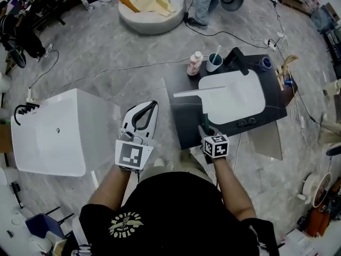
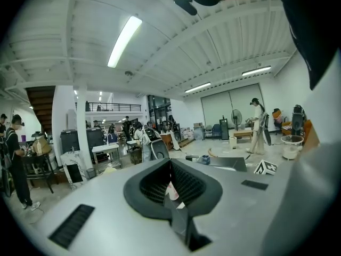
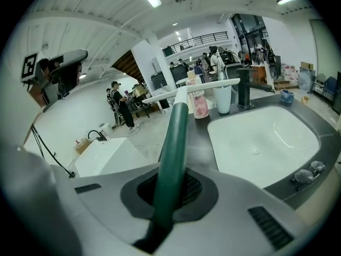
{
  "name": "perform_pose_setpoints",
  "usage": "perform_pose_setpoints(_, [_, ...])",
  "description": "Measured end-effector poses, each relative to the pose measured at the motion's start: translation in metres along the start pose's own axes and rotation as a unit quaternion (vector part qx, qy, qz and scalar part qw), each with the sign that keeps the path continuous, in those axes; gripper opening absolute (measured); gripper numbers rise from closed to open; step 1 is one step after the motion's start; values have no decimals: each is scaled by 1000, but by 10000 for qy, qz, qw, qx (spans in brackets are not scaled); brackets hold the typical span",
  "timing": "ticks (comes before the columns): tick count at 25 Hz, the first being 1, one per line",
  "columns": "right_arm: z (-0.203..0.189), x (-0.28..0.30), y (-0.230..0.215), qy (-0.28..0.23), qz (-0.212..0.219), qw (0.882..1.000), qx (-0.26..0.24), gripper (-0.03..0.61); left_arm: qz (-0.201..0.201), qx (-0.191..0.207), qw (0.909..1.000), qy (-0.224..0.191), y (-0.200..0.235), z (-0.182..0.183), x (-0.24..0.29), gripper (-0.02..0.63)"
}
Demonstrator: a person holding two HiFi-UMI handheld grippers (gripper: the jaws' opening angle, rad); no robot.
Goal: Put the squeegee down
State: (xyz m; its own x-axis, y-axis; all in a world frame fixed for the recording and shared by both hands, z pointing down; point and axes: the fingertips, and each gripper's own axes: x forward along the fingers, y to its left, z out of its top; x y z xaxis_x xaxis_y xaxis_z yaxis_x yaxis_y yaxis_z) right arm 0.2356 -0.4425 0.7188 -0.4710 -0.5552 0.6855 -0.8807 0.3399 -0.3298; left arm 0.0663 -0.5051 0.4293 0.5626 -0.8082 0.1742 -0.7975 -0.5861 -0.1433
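No words, brand names or numbers can be read in any view. Black-and-white square coded markers (image 1: 133,155) are borne on the left gripper (image 1: 153,105), between seven and eight o'clock in the head view, and on the right gripper (image 1: 205,128) at four o'clock. A yellow emblem (image 1: 126,225) is printed on the black shirt (image 1: 176,207) near seven o'clock, but its lettering cannot be made out.

Head and right gripper views seemingly share sink (image 1: 234,97).

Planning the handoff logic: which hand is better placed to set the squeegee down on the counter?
Right. The right gripper has its jaws shut on the squeegee handle, over the dark counter beside the sink. The left gripper is off the counter, over the floor.
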Motion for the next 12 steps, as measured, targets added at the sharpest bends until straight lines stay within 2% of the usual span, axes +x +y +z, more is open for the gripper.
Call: perform_pose_setpoints(12, [-42, 51, -7, 803, 151, 9967, 9, 28, 66, 26, 9999, 147, 5, -8, -2, 23])
